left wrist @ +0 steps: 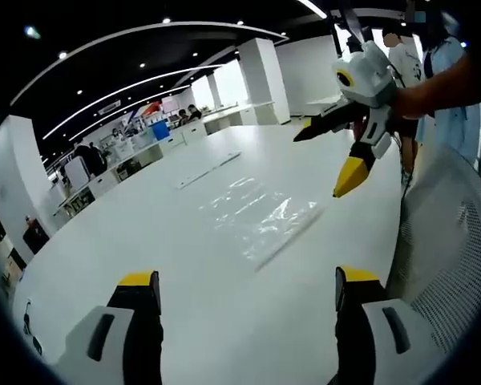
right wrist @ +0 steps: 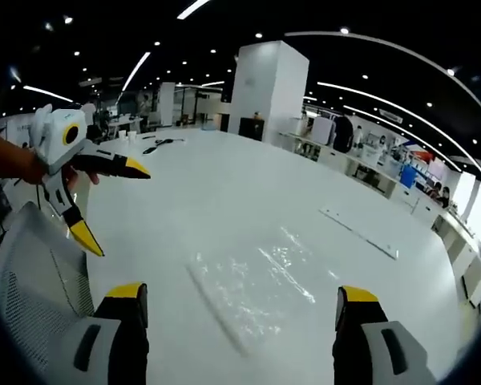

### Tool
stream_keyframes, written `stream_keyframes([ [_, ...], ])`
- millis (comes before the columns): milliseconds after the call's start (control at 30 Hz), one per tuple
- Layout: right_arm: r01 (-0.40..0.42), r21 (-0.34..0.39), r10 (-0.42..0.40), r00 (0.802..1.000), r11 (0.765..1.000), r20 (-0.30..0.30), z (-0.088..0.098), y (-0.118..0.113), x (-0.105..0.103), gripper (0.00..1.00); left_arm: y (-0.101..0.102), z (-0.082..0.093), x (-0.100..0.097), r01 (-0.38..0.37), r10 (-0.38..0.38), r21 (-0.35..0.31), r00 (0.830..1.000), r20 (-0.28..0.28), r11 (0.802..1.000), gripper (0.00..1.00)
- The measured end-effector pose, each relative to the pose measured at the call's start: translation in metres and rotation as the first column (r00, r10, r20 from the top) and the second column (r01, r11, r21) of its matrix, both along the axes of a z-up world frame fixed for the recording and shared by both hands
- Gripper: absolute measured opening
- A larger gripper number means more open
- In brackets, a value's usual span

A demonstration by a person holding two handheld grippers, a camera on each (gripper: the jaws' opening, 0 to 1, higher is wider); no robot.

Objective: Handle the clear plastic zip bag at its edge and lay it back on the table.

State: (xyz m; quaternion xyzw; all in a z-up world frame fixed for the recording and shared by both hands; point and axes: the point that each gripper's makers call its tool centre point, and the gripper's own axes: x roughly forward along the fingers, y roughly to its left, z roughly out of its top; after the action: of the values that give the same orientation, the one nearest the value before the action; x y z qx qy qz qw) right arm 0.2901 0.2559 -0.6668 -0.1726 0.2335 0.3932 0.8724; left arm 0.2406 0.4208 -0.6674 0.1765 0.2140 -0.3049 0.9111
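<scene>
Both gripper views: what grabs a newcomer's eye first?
The clear zip bag lying flat on the big white table, glinting between the two sides. Next, the right gripper hanging open above the table's far edge in the left gripper view, and the left gripper open beside a mesh chair.

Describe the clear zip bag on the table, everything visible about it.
The clear plastic zip bag lies flat on the white table, see-through and crinkled, catching ceiling-light glare across its surface. It looks empty. One long edge reads as a straighter, thicker strip, likely the zip closure, seen nearest the camera in the right gripper view. Nothing touches it but the table: the right gripper hangs open above and beyond it, and the left gripper sits short of it, jaws apart.
</scene>
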Motion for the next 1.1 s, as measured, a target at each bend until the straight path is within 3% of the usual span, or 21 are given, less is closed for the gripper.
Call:
stream_keyframes([
  [200,0.027,0.035,-0.027,1.0,0.999,0.004,0.008,-0.013,-0.009,1.0,0.008,0.004,-0.002,-0.039,0.039,-0.055,0.999,-0.009,0.998,0.95],
  [600,0.145,0.123,-0.145,0.989,0.982,-0.007,0.016,-0.043,-0.04,1.0,0.018,-0.005,-0.018,-0.062,0.061,-0.066,0.998,-0.018,0.996,0.99],
  [833,0.16,0.097,-0.164,0.986,0.982,0.037,0.015,-0.058,-0.06,1.0,0.017,-0.007,-0.033,-0.093,0.09,-0.101,0.995,-0.032,0.991,0.99],
  [1100,0.182,0.116,-0.186,0.982,0.976,0.022,0.012,-0.064,-0.076,1.0,0.015,-0.007,-0.042,-0.108,0.107,-0.128,0.994,-0.019,0.986,0.99],
])
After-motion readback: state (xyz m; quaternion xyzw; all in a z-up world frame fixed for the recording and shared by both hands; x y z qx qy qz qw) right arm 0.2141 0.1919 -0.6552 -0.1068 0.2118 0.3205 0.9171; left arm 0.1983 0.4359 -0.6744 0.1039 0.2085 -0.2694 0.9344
